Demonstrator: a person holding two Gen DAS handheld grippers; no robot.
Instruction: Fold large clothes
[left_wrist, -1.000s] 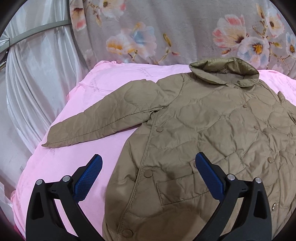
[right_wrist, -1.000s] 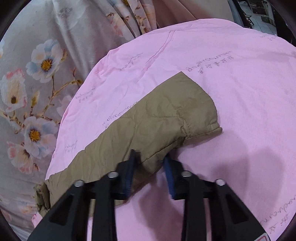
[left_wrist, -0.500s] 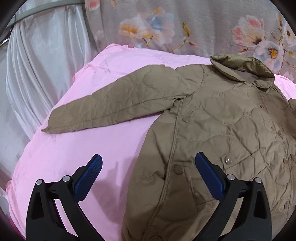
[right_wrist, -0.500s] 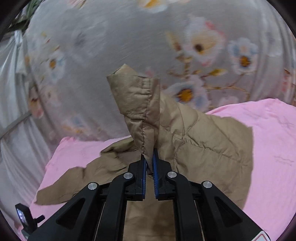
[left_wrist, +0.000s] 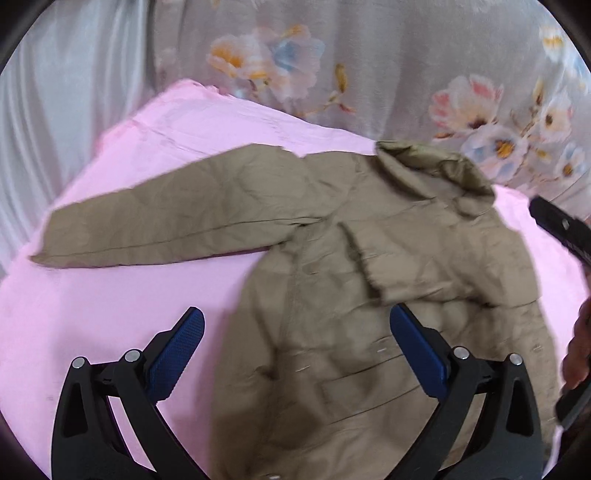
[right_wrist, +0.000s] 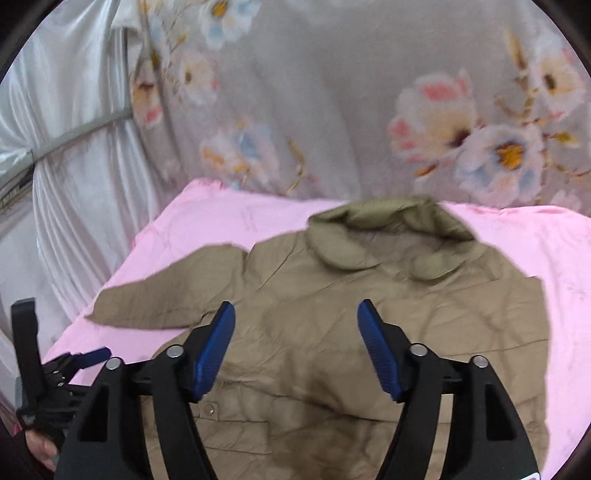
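An olive quilted jacket (left_wrist: 332, 350) lies face up on the pink sheet (left_wrist: 110, 314), collar (left_wrist: 436, 166) at the far side. Its left sleeve (left_wrist: 166, 229) stretches flat to the left. The other sleeve (left_wrist: 424, 258) lies folded across the chest, cuff near the buttons. My left gripper (left_wrist: 295, 321) hovers open over the jacket's lower left edge, holding nothing. My right gripper (right_wrist: 295, 314) hangs over the jacket (right_wrist: 369, 325) below the collar. Its jaws are opening and no cloth is between them.
A grey floral curtain (right_wrist: 332, 110) hangs behind the bed, with white satin drapes (right_wrist: 74, 147) to the left. The sheet's left edge (left_wrist: 22, 266) drops off near the sleeve end. A hand (left_wrist: 576, 350) shows at the right edge of the left wrist view.
The right gripper lifted the sleeve it was shut on, carried it over the jacket body and let go; its jaws now stand open. The left gripper shifted slightly and stays open.
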